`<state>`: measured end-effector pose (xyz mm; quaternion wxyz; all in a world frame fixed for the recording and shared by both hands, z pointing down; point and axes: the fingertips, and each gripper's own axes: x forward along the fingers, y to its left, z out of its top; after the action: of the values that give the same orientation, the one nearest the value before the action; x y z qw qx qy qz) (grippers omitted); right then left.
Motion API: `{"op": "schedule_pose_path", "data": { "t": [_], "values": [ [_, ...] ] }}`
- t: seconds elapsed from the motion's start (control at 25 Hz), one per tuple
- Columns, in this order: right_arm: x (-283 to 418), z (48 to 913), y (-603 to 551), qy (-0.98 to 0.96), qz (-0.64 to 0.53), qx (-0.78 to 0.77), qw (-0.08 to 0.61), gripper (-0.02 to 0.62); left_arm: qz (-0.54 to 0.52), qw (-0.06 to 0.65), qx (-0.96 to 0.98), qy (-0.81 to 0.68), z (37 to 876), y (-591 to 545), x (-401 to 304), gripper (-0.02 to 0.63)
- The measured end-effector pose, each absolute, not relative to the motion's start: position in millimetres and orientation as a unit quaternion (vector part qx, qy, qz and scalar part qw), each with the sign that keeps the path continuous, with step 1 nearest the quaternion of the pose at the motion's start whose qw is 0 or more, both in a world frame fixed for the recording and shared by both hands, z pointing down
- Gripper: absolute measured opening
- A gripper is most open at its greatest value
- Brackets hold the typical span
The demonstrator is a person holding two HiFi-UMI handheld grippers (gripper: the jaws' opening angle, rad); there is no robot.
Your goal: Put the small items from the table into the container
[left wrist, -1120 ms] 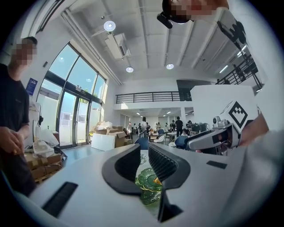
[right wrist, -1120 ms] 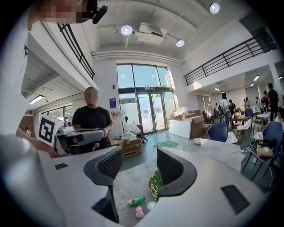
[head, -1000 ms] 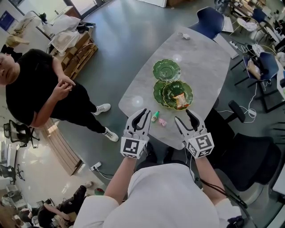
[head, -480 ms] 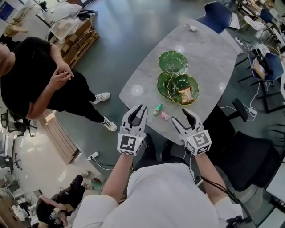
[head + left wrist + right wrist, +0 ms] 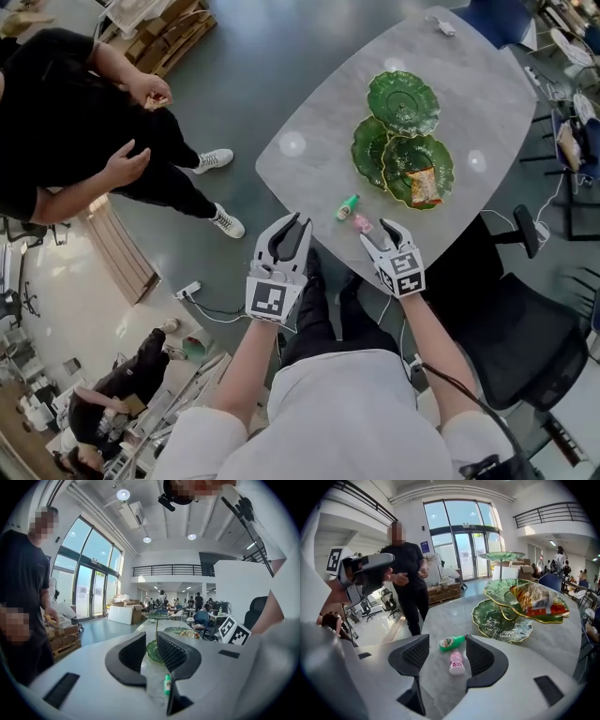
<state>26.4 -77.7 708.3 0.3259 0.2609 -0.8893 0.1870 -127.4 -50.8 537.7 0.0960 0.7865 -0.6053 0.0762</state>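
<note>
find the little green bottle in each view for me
Head view: the green bottle lies near the front edge of the table, just left of the pink bottle.
Left gripper view: low centre, seen through the gap between the jaws.
Right gripper view: centre, on its side just beyond the open jaws.
Shared landmark: the green leaf dishes behind it.

No legible print, even on the snack packet (image 5: 538, 600).

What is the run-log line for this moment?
left gripper: jaws apart, empty | right gripper: jaws apart, lined up on pink bottle, no contact | green bottle: lying on table beside it | snack packet: on green dish
</note>
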Motion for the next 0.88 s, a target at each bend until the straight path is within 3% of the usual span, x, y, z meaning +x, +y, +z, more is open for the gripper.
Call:
{"op": "schedule_pose_path", "data": {
  "t": [0.36,0.4,0.44,0.56,0.88],
  "values": [
    [15.1,770.0,-83.9,-0.881,0.191,0.246,0.355,0.253,0.087,0.138,0.779,-0.605,626.9,-54.9,-133.4,0.069],
    [15.7,777.2,-84.5,-0.88,0.189,0.245,0.361,0.253,0.088,0.144,0.78,-0.603,637.4,-55.8,-132.4,0.125],
    [16.6,784.3,-85.4,-0.878,0.187,0.243,0.366,0.253,0.089,0.144,0.782,-0.599,646.8,-56.7,-131.1,0.135],
    [19.3,802.6,-89.1,-0.875,0.183,0.241,0.378,0.253,0.095,0.126,0.789,-0.593,669.5,-57.7,-127.4,0.135],
    [17.8,839.3,-84.8,-0.865,0.174,0.23,0.41,0.253,0.091,0.175,0.766,-0.612,708.8,-53.2,-126.4,0.135]
  ]
}}
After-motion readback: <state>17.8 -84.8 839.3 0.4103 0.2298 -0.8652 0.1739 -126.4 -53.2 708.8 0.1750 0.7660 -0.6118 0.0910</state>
